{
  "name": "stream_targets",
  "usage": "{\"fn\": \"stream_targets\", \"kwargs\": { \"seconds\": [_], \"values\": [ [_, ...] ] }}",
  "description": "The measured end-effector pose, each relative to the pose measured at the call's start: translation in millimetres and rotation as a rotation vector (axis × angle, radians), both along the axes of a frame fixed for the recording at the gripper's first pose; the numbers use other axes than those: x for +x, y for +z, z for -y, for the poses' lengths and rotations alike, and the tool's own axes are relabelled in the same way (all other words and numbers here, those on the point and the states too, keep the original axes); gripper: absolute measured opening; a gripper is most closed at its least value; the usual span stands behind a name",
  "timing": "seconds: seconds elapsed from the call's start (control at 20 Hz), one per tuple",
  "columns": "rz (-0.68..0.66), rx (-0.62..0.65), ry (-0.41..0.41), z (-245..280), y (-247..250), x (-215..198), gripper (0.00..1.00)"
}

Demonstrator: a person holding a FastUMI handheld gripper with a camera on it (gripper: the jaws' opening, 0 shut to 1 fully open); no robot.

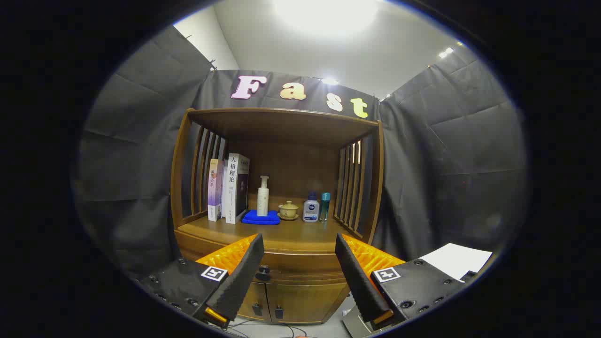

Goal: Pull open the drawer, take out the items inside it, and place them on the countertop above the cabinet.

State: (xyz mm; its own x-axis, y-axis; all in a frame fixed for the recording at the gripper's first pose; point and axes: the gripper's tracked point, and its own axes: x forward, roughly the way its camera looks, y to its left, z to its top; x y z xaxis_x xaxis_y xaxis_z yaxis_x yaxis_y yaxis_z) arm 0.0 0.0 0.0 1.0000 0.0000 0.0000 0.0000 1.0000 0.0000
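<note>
The gripper [299, 272] hangs in front of a wooden cabinet [281, 286], its fingers spread wide and holding nothing. The gap between them frames the drawer [300, 263], which sits closed just under the countertop [291, 234], its front flush with the cabinet face. A small dark knob [264, 271] shows just beside the left finger; I judge the fingers are held apart like this so that they can close on that knob for the pull. The drawer's long axis runs side to side along the cabinet front, and it faces the gripper, so the pull should come straight back along the fingers. What lies inside is hidden.

Below the drawer are two cabinet doors [281, 300] with small handles, though this low part is dim and partly covered by the fingers, so I may misjudge where the drawer front ends.

On the countertop, under the shelf roof, the things stand toward the back edge: upright books [229, 188] at the left rear corner, a white pump bottle [263, 196] behind a folded blue cloth [260, 217], a lidded tea cup [288, 210] on its saucer near the middle, then a small lotion bottle [311, 207] and a teal bottle [325, 205] toward the right. The front strip of the countertop is bare wood, which seems the natural spot for the drawer's items.
</note>
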Motion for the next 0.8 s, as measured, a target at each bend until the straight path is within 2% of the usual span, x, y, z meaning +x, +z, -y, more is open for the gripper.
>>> {"fn": "stream_targets", "kwargs": {
  "seconds": [0.8],
  "values": [
    [0.008,0.013,-0.005,2.1,0.4,0.1,0.97]
  ]
}}
